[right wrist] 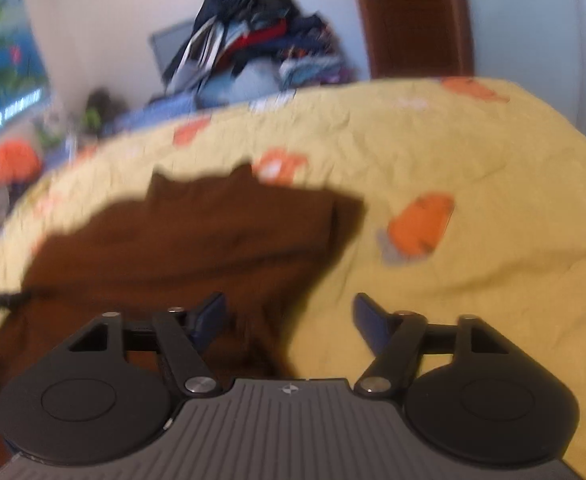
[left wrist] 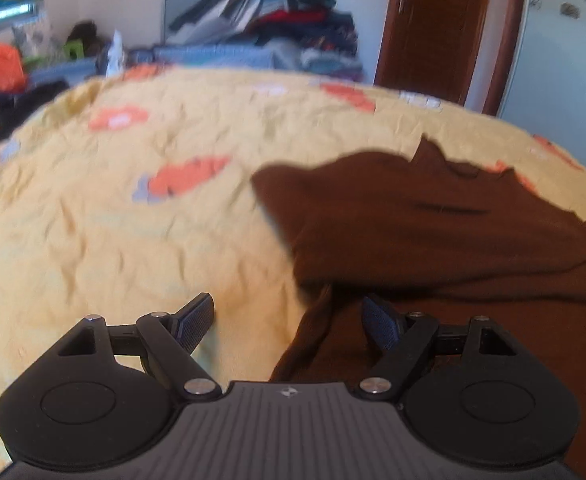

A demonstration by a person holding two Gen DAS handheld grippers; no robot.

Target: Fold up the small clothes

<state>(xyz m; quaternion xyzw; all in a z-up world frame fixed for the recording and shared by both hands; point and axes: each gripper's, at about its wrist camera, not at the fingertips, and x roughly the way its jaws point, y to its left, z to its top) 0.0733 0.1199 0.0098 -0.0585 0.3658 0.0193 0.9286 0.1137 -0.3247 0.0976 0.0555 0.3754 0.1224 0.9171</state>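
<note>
- A dark brown soft cloth garment [left wrist: 445, 224] lies on a yellow bed sheet with orange and grey pictures [left wrist: 133, 208].
- In the left wrist view the brown garment fills the side from about 2 o'clock down to 5 o'clock. Its top part looks folded over the rest, with a pointy bit sticking up at the far edge.
- In the right wrist view the same brown garment [right wrist: 197, 236] sits from 9 o'clock to the middle. Both views are blurry, so small details are hard to see.
- The left gripper [left wrist: 289, 320] has its jaws spread apart with nothing pinched. One finger is over the yellow sheet and the other is over the brown cloth.
- The right gripper [right wrist: 289, 320] also has its jaws apart and holds nothing. The edge of the brown cloth runs between its fingers.
- At 12 o'clock, past the bed, sits a big messy pile of mixed clothes [left wrist: 277, 12] by a white wall.
</note>
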